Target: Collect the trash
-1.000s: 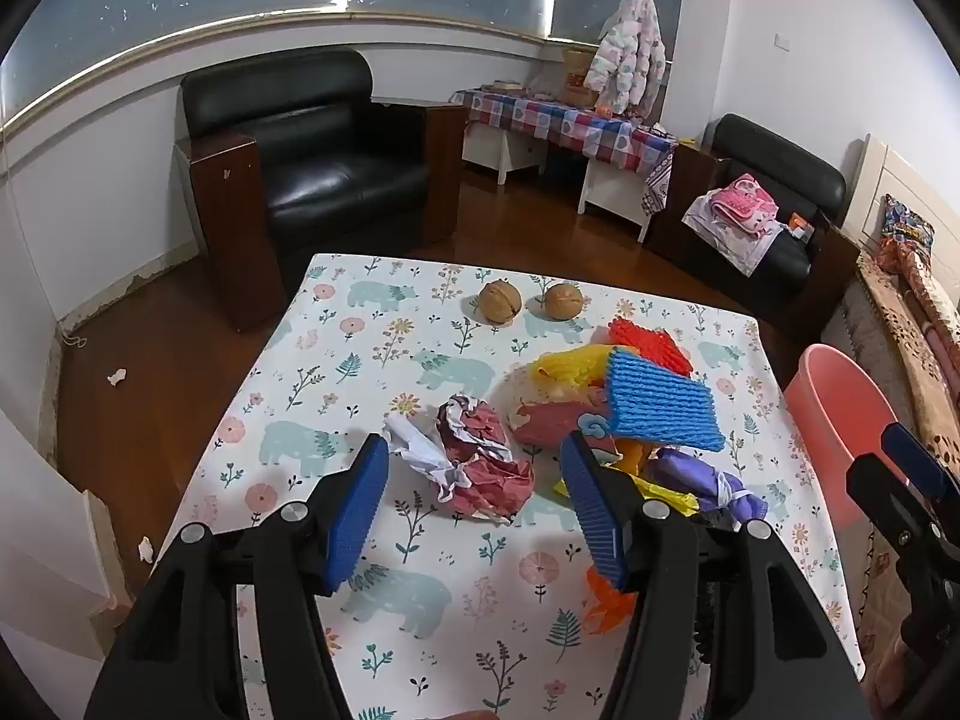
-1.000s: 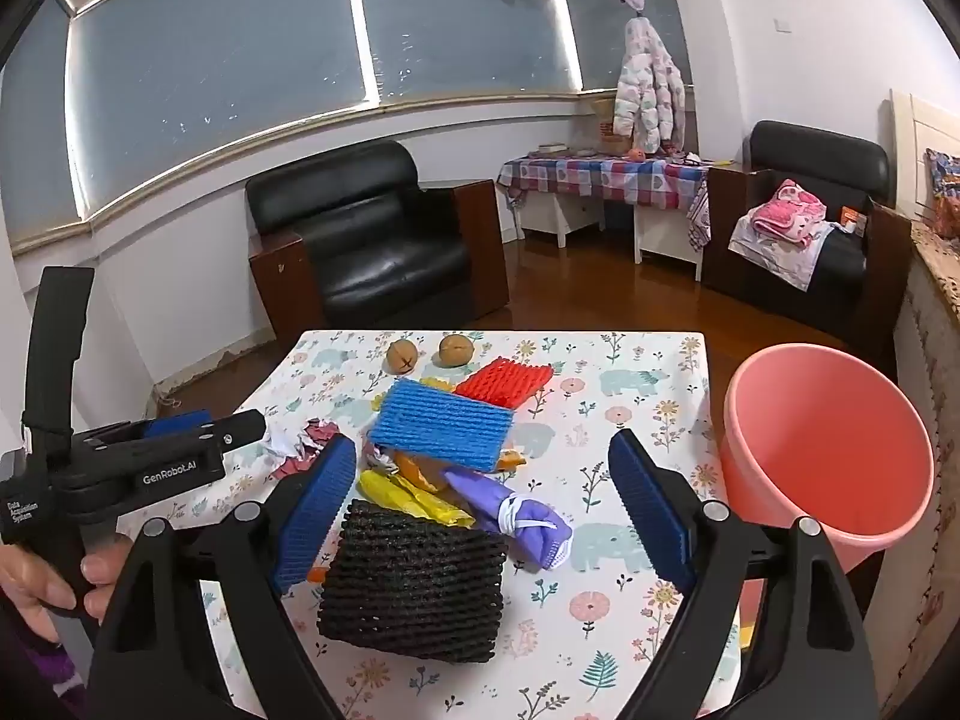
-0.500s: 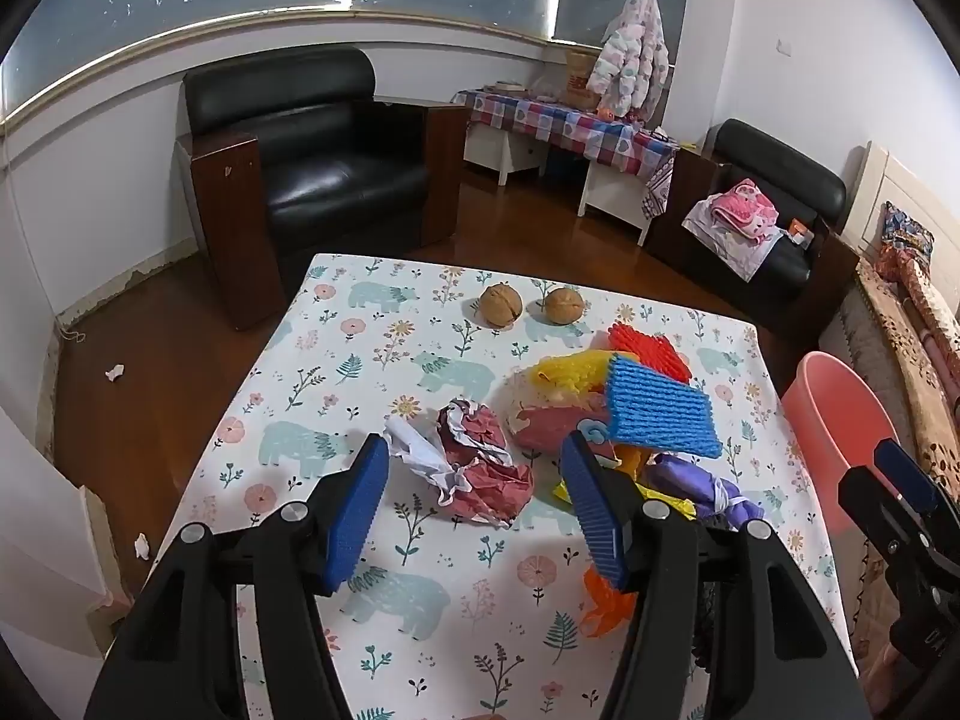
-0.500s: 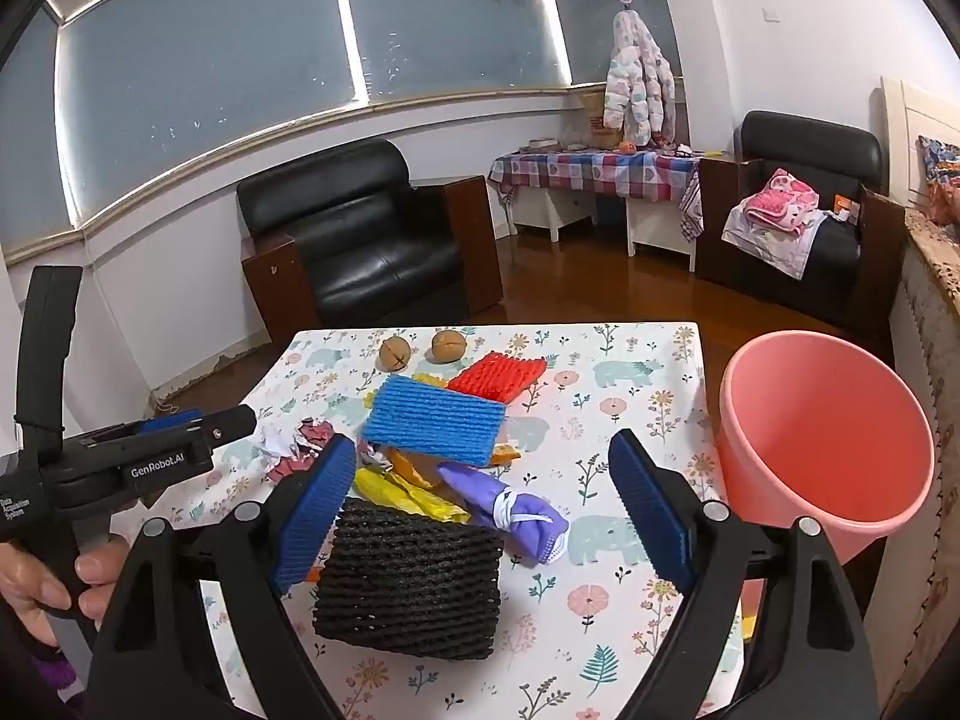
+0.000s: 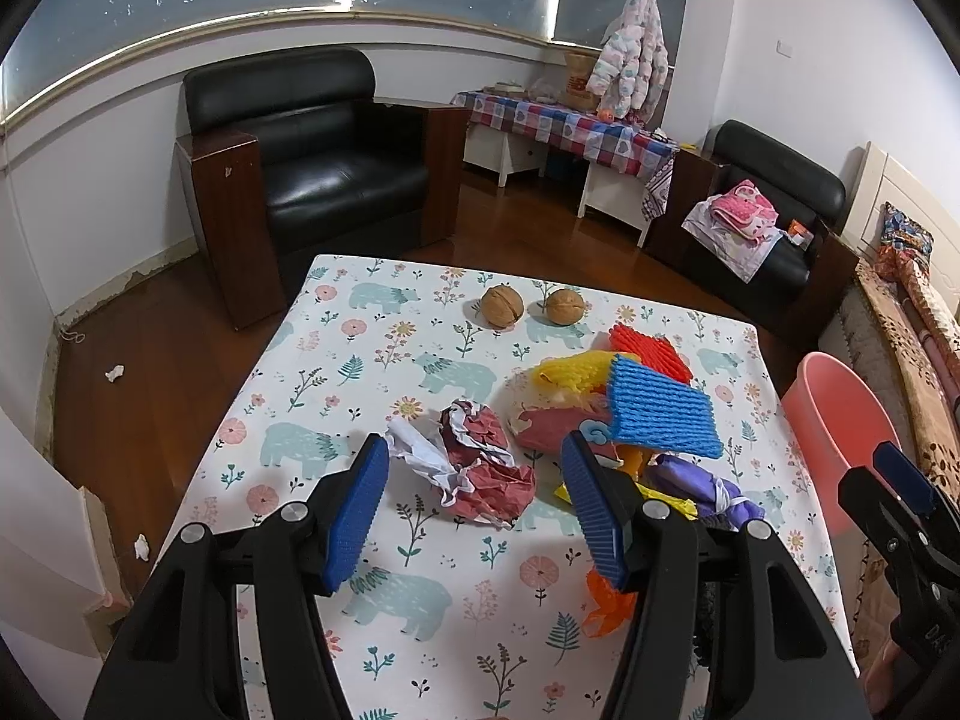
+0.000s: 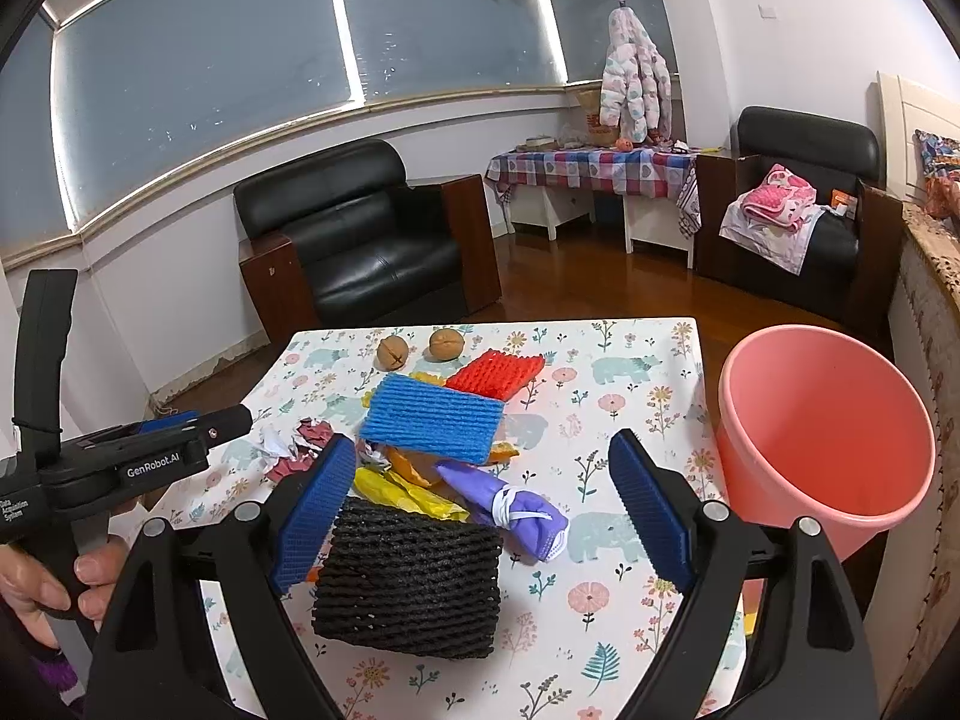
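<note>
Left wrist view: looking steeply down from close above the near left of the floral bear-print tablecloth (image 5: pixel 384 360), facing the far black leather armchair (image 5: pixel 312 144). Right wrist view: sitting nearer the right edge, looking down less steeply, facing the same way. Sharing the blue ribbed foam net (image 5: pixel 660 414) (image 6: pixel 432 417), the two brown walnuts (image 5: pixel 503 304) (image 6: pixel 393 352) and the pink plastic bucket (image 5: pixel 840 414) (image 6: pixel 822 426).

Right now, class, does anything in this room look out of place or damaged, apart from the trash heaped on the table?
Yes. Crumpled white paper scraps lie on the wooden floor left of the table, away from the pink bin. The skirting by the black armchair looks chipped and peeling.
</note>
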Demonstrator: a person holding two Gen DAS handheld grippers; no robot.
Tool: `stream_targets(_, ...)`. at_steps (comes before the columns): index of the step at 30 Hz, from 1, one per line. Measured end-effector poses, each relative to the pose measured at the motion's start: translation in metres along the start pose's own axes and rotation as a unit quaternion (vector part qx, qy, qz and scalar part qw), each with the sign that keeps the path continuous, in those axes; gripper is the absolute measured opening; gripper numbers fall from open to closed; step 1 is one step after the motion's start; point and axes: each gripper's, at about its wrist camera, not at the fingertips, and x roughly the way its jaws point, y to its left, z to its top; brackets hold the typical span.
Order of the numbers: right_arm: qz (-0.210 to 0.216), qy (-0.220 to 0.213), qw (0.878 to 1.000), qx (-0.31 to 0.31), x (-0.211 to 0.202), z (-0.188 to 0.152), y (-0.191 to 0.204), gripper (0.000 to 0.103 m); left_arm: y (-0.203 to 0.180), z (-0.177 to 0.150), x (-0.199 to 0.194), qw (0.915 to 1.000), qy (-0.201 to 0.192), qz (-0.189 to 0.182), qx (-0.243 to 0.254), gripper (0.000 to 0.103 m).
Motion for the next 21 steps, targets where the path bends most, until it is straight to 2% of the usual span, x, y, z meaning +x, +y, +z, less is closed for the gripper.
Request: stream_targets(21, 0.006, 0.003, 1.000, -0.003, 0.0017, -0.0042, 0.0007, 0.087, 0.0037, 0.0002, -0.0015, 1.0000, 0.001, -0.003, -0.003, 0.059)
